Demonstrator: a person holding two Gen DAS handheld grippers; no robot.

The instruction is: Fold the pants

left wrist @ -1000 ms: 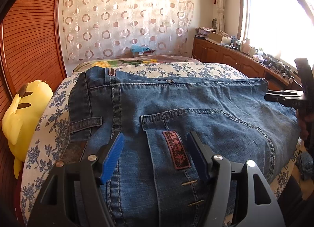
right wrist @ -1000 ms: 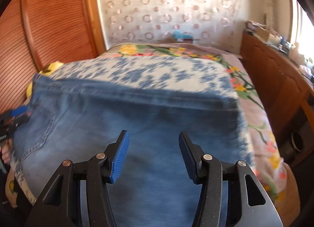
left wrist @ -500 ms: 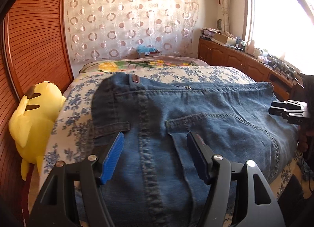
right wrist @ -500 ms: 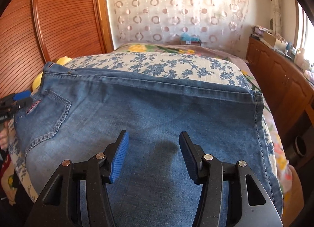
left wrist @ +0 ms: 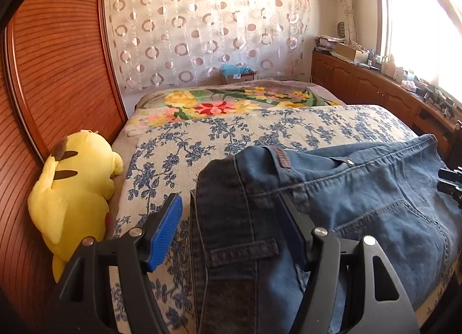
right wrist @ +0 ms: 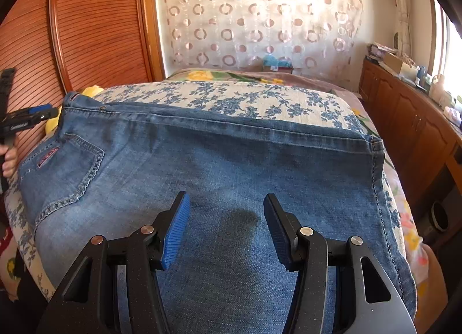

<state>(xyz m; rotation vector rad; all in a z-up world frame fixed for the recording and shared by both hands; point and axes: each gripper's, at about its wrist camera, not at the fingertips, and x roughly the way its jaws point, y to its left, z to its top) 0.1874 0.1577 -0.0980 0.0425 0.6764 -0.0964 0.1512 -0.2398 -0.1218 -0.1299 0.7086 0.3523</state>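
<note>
- On the bed point(right wrist: 260, 97): jeans point(right wrist: 231, 166) lie flat, waistband end at the left, hem at the right.
- Left gripper point(left wrist: 231, 221): jaws wide, nothing clamped, straddling the waistband edge.
- Right gripper point(right wrist: 226, 218): jaws apart, empty, above the leg.
- Denim looks heavy, fairly stiff, not slippery; should hold a crease.
- Best grips, by judgement: waistband corner and hem, where seams are thick.

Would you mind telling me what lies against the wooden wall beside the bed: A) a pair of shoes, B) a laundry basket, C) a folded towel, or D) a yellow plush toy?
D: a yellow plush toy lies at the bed's edge against the wooden wall.
</note>
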